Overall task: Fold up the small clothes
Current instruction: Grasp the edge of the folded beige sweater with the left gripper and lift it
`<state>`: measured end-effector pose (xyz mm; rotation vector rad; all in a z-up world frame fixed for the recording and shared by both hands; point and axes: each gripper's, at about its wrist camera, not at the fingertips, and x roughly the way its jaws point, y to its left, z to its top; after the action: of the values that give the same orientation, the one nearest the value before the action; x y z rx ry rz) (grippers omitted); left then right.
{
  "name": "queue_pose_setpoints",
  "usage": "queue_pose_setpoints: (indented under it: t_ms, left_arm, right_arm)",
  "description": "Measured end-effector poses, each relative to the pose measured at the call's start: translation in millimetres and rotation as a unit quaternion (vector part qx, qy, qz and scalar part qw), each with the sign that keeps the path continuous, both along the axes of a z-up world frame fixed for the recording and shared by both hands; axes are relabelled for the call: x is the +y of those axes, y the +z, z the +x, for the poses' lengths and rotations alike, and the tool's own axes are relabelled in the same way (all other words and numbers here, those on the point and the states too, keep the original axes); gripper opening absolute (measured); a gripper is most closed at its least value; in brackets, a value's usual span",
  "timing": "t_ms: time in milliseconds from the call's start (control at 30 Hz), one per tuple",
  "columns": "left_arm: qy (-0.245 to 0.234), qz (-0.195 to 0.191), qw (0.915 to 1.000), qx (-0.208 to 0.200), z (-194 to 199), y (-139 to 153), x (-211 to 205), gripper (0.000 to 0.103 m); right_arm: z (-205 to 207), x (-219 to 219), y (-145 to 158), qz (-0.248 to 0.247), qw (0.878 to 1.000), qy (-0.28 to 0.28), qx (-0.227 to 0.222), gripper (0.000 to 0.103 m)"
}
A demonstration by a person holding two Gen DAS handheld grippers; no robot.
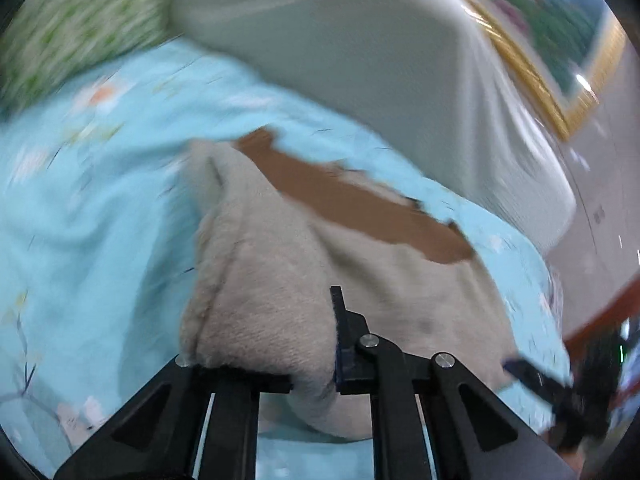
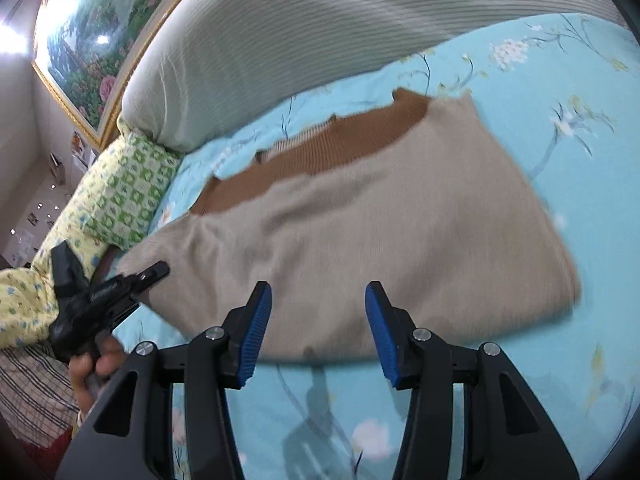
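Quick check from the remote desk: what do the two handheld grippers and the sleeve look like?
Both are black plastic with silver screws. The right gripper has ribbed blue pads. The left gripper carries faint lettering; its hand shows a yellow floral sleeve.

beige garment (image 2: pixel 360 216) | brown ribbed band | lying on bedsheet | one edge lifted

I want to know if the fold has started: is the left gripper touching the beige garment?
Touching. In the left wrist view the beige garment bunches between the left gripper fingers, its edge lifted off the blue sheet.
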<state>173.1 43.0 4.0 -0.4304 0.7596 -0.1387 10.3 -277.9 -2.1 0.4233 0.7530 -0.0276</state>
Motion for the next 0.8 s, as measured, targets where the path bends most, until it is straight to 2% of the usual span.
queue_pose_setpoints:
  t_ms: [133, 267, 300, 333, 400, 500, 600, 667, 733, 800]
  left_arm:
    - [-0.083, 0.024, 0.996, -0.022, 12, 13, -61, 0.01]
    - [-0.137, 0.058, 0.9888, -0.012, 23, -4, -111, 0.01]
    - [-0.148, 0.066, 0.9869, -0.004, 26, -12, -121, 0.009]
    - [-0.155, 0.07, 0.9854, 0.003, 29, -18, -126, 0.009]
    - [-0.166, 0.081, 0.9827, 0.013, 34, -29, -134, 0.009]
    - [-0.173, 0.094, 0.9805, 0.006, 34, -29, -138, 0.009]
    - [-0.177, 0.087, 0.9804, 0.007, 36, -28, -137, 0.009]
    - [-0.179, 0.091, 0.9796, 0.01, 37, -28, -138, 0.009]
    - [-0.18, 0.107, 0.9778, 0.008, 37, -25, -142, 0.01]
    - [-0.185, 0.118, 0.9756, 0.002, 34, -16, -150, 0.01]
  right_arm:
    - [32, -25, 10, 0.012, 1.0, 0.015, 0.007, 0.05]
    - [73, -47, 10, 0.099, 0.993, 0.056, 0.011, 0.052]
    - [86, -48, 8, 0.117, 0.991, 0.07, 0.016, 0.059]
    - [97, -47, 6, 0.127, 0.989, 0.079, 0.019, 0.07]
    - [117, -42, -1, 0.151, 0.982, 0.109, 0.031, 0.079]
    - [148, -29, -14, 0.16, 0.976, 0.14, 0.057, 0.079]
    - [175, -15, -25, 0.159, 0.972, 0.156, 0.073, 0.079]
    - [186, -6, -26, 0.16, 0.97, 0.169, 0.067, 0.068]
    - [195, 1, -26, 0.162, 0.968, 0.18, 0.071, 0.038]
    - [197, 7, -16, 0.147, 0.967, 0.195, 0.067, 0.02]
